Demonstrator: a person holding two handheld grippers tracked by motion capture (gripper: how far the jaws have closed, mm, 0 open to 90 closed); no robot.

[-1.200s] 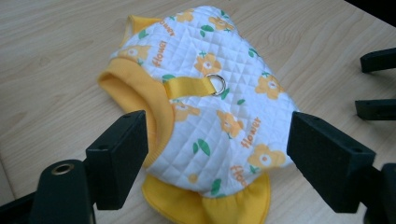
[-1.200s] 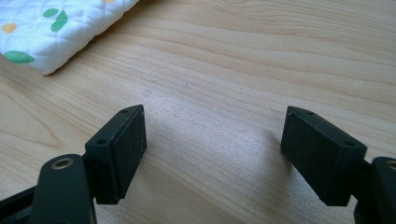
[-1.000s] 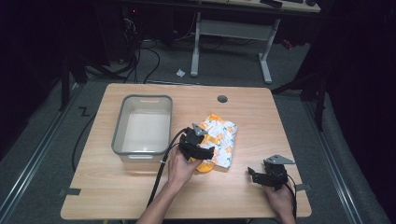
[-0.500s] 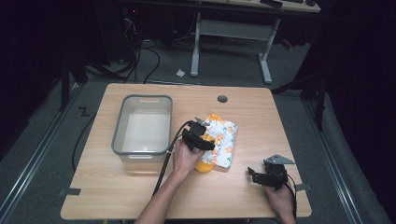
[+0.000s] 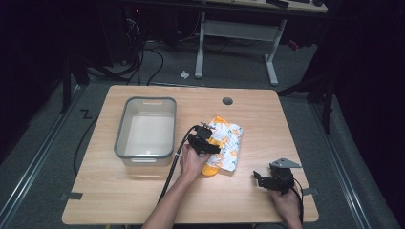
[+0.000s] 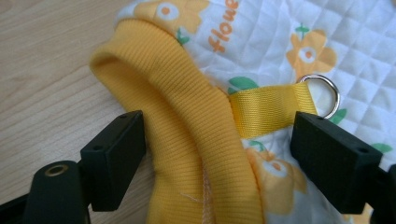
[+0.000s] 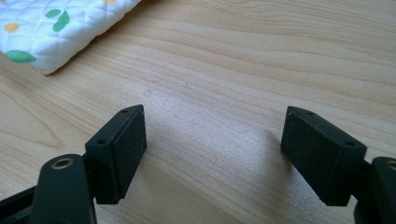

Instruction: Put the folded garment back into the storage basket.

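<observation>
The left gripper (image 6: 219,144) stands spread astride the yellow ribbed cuff (image 6: 187,116) of a quilted flower-print pouch (image 5: 224,143) lying mid-counter (image 5: 119,200). Just left of it sits a clear plastic bin (image 5: 145,155), with nothing inside. The right gripper (image 5: 267,180), spread too, rests near the front right corner on bare wood.
</observation>
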